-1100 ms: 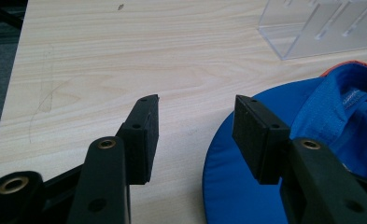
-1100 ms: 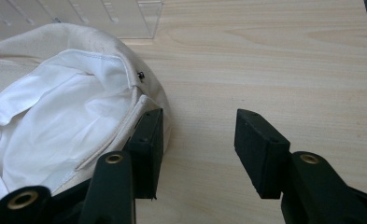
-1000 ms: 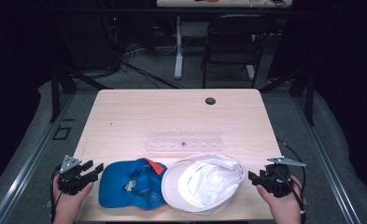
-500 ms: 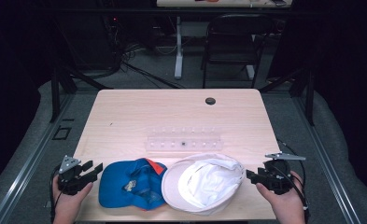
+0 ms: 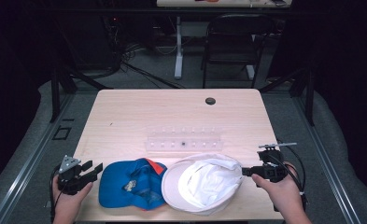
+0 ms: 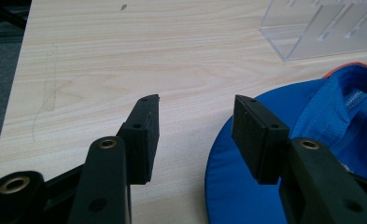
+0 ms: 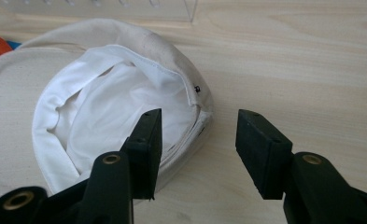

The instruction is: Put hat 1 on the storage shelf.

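Softly crumpled white cotton cap (image 7: 111,93) beside smooth blue cap (image 6: 312,135).

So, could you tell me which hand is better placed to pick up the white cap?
The right. Its tool is open with the white cap rim between the jaws. The left tool sits beyond the blue cap, farther away.

A pale wood-grain table (image 5: 139,112) with a small round black grommet (image 5: 210,101) stands on grey carpet (image 5: 27,140). Behind it the room is dark: a black chair (image 5: 237,42), a white desk leg (image 5: 178,46) and tangled cables (image 5: 134,56) on the floor
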Tool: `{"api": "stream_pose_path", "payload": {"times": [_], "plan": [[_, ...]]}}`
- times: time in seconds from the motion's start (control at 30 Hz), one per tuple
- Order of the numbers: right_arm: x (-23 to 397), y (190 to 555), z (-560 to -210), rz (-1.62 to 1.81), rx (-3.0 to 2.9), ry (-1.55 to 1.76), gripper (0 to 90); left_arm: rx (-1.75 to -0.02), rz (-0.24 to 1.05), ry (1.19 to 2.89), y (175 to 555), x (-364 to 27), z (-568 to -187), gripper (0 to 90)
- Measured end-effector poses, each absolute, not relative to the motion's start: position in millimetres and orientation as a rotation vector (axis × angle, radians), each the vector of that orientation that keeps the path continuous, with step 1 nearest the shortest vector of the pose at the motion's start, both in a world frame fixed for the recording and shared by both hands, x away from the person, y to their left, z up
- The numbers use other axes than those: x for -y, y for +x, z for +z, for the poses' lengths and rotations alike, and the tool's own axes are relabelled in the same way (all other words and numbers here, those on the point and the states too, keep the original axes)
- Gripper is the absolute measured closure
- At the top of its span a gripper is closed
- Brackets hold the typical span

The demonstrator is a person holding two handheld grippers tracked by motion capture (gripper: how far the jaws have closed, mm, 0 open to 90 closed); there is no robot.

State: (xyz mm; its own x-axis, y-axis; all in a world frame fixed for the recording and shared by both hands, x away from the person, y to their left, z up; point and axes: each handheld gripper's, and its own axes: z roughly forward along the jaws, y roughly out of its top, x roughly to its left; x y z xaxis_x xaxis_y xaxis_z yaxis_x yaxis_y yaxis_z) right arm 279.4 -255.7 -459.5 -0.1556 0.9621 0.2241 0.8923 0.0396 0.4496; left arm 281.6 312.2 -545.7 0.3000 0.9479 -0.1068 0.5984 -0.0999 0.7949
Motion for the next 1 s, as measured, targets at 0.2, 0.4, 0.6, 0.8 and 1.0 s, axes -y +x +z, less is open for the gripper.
{"api": "stream_pose_path", "payload": {"times": [0.2,0.4,0.6,0.8,1.0], "plan": [[253,294,-469,0.683,-2.189,2.066,52.9,-1.391,0.575,1.794,281,-312,-545,51.8],[250,302,-478,0.644,-2.219,2.127,59.3,-1.393,0.571,1.795,282,-312,-546,51.7],[244,305,-483,0.604,-2.234,2.158,62.0,-1.391,0.573,1.794,282,-313,-545,51.7],[242,308,-486,0.572,-2.221,2.198,67.9,-1.392,0.571,1.794,282,-312,-546,51.6],[245,310,-487,0.593,-2.225,2.249,77.6,-1.388,0.571,1.796,282,-312,-546,51.6]]}}
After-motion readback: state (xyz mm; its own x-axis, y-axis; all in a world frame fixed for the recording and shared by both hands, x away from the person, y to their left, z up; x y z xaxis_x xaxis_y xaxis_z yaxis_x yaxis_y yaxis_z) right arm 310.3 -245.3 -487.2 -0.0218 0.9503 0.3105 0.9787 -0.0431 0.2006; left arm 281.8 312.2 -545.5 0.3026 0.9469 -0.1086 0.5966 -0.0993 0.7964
